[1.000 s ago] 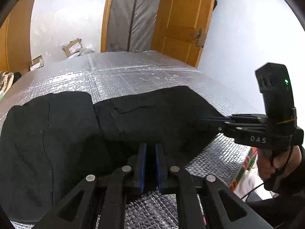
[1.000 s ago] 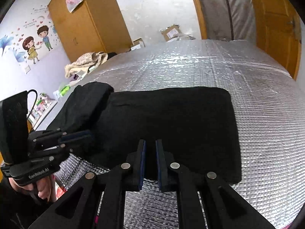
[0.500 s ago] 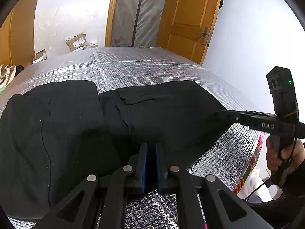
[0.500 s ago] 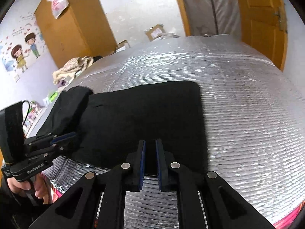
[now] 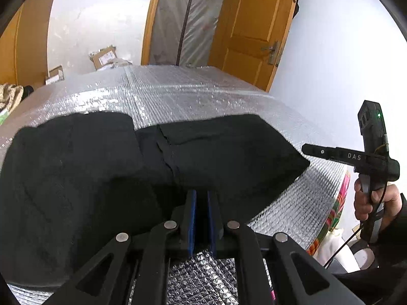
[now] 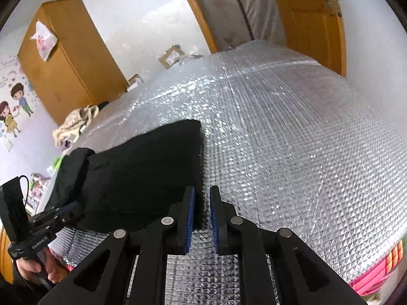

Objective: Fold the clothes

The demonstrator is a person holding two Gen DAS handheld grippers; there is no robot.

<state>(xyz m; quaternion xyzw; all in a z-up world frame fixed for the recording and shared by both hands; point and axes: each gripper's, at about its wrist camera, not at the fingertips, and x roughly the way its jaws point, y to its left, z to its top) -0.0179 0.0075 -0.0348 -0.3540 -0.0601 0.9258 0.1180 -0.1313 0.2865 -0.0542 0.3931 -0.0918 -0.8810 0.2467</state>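
Lay spread over the near half of a silver quilted cover (image 5: 193,94), a black garment (image 5: 223,152), folded, with a thicker doubled part toward nine o'clock in the left wrist view and a seamed flap near the centre. Gripped the garment's near edge at six o'clock: left gripper (image 5: 202,204), blue pads drawn close with dark cloth pinched between them. Seen from the right wrist view, the same left gripper (image 6: 67,209) at eight o'clock, clamped on the cloth's near corner, a hand (image 6: 38,264) below it. Stood at the garment's (image 6: 142,178) corner toward five o'clock, right gripper (image 6: 202,207), jaws opening, a gap showing between the pads, the cloth's edge just beside the left pad and not pressed. Showed at three o'clock in the left wrist view, that right gripper (image 5: 309,149) just off the garment's tip, held by a hand (image 5: 374,200). Stood beyond the cover at twelve o'clock, a wooden door (image 5: 257,25).
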